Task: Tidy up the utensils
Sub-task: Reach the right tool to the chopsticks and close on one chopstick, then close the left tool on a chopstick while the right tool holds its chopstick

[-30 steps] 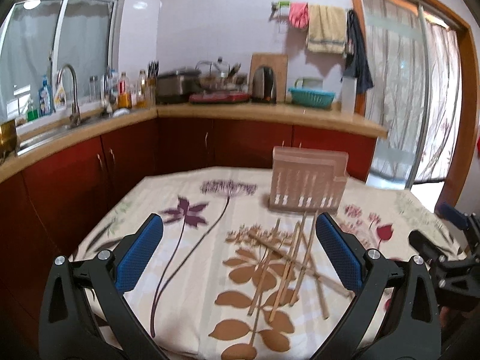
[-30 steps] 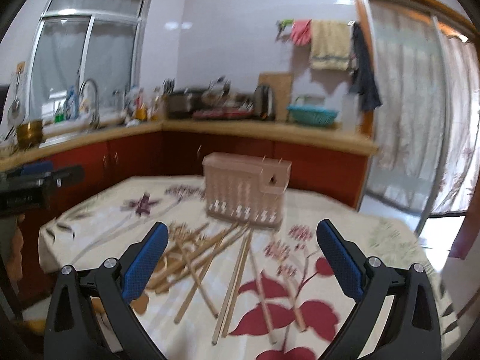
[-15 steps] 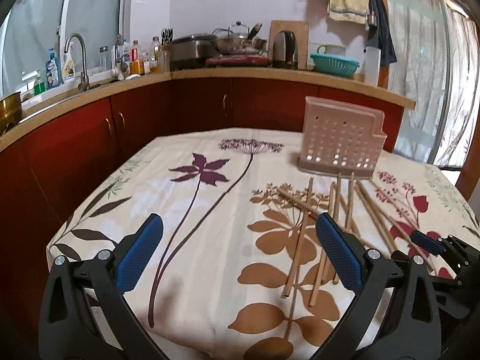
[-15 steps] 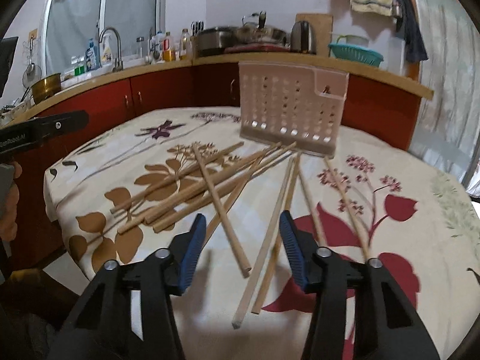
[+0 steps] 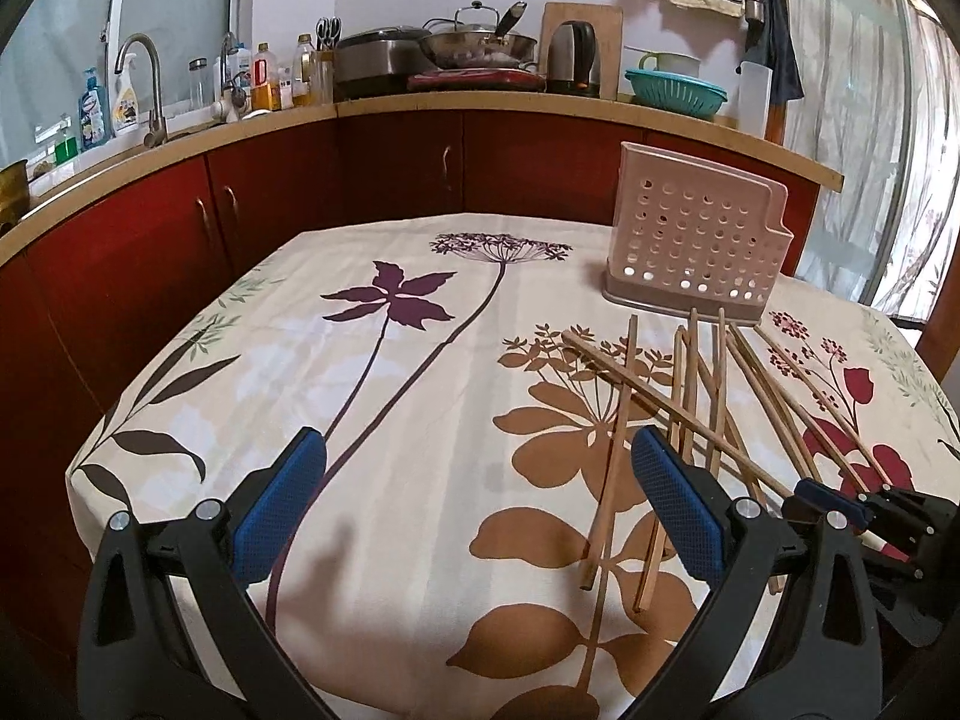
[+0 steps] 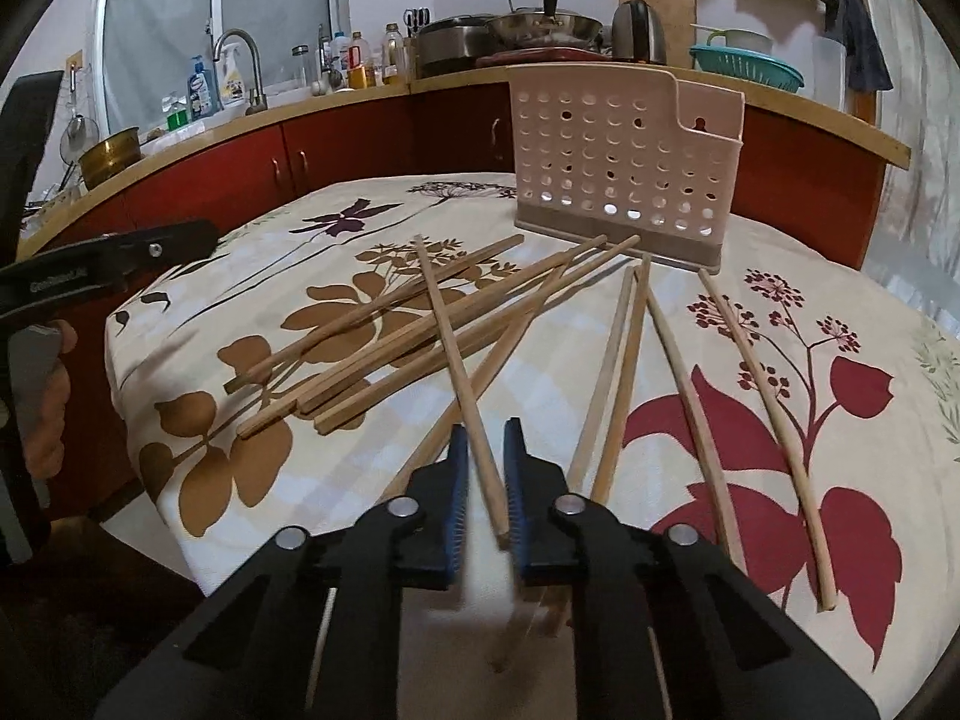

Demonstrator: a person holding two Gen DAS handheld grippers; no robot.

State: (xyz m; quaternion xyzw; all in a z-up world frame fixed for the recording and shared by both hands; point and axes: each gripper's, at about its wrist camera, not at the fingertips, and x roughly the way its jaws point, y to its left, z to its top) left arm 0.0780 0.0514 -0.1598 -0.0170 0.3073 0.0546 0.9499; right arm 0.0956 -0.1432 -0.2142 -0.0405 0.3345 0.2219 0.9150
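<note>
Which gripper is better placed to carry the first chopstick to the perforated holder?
Right. The right gripper is closing around a chopstick, with the holder ahead. The left gripper hangs open over bare tablecloth.

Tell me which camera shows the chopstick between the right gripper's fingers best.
The right wrist view: the chopstick runs up the frame's middle between the closing jaws of the right gripper. The left wrist view shows only that gripper at its right edge among the sticks.
</note>
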